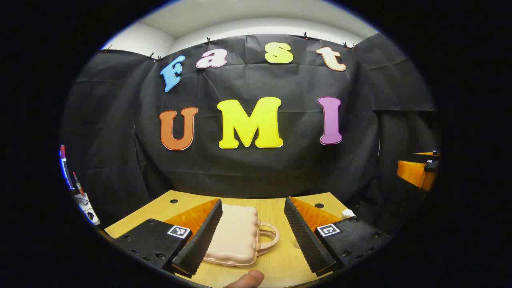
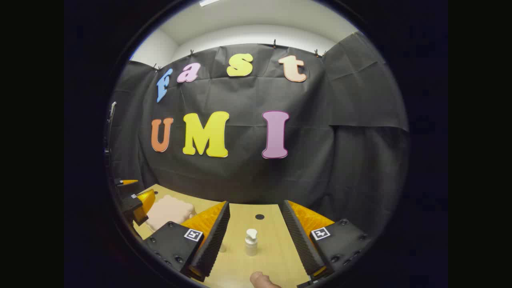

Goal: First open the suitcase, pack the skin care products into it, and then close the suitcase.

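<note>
Ribbed fingers (image 1: 200, 236) of left gripper (image 1: 253, 236) spread wide above quilted pink suitcase (image 1: 234, 236) on wooden bench (image 1: 280, 260); right gripper (image 2: 256, 240) wide, framing upright pump bottle (image 2: 251, 242).

A light wooden table (image 1: 280, 260) with a visible straight grain forms the work surface. Small round dark holes (image 1: 173, 201) are set into the table top near its far edge; one such hole (image 2: 259, 217) lies near the middle of the far edge. A black cloth wall (image 1: 256, 168) rises directly behind the table's far edge and continues around both sides, creased and hung from small clips (image 1: 208, 40) along its upper hem. Above the cloth, a pale room wall (image 1: 256, 24) is visible, and a bright ceiling light (image 2: 208, 2) sits higher still. Left of the table, an indistinct white and red object (image 1: 86, 206) stands against the cloth.
</note>
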A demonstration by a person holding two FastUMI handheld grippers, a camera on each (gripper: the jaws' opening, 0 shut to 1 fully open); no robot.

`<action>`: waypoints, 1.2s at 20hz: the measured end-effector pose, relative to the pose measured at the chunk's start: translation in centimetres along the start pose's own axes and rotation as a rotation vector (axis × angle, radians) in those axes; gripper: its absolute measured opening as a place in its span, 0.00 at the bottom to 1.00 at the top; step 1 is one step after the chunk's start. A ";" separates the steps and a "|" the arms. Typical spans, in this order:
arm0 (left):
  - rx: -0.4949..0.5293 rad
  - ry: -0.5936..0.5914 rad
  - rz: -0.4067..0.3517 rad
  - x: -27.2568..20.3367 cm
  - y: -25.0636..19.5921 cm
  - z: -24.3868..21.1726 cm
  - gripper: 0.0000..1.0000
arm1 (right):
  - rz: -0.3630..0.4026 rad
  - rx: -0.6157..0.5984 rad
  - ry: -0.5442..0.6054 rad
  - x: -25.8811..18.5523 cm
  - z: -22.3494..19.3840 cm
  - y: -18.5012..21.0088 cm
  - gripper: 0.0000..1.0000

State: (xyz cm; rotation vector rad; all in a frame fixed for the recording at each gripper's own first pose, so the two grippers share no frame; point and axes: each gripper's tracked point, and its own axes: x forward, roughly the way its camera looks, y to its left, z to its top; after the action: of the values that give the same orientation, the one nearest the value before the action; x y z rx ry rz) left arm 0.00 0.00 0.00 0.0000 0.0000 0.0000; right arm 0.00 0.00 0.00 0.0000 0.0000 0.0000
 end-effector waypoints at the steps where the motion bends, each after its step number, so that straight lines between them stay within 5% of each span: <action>1: 0.001 0.003 -0.009 -0.2 -0.2 -0.2 0.99 | 0.000 0.000 0.005 -0.2 0.0 0.1 0.80; 24: 0.007 0.008 -0.028 1.2 -1.4 -0.9 0.99 | 0.011 -0.037 0.001 2.8 0.0 0.3 0.80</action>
State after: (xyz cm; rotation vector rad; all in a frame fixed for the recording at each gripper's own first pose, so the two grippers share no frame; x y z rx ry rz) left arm 1.17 -1.44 -0.88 0.0070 0.0079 -0.0275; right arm 2.75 0.29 -0.01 -0.0370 0.0012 0.0107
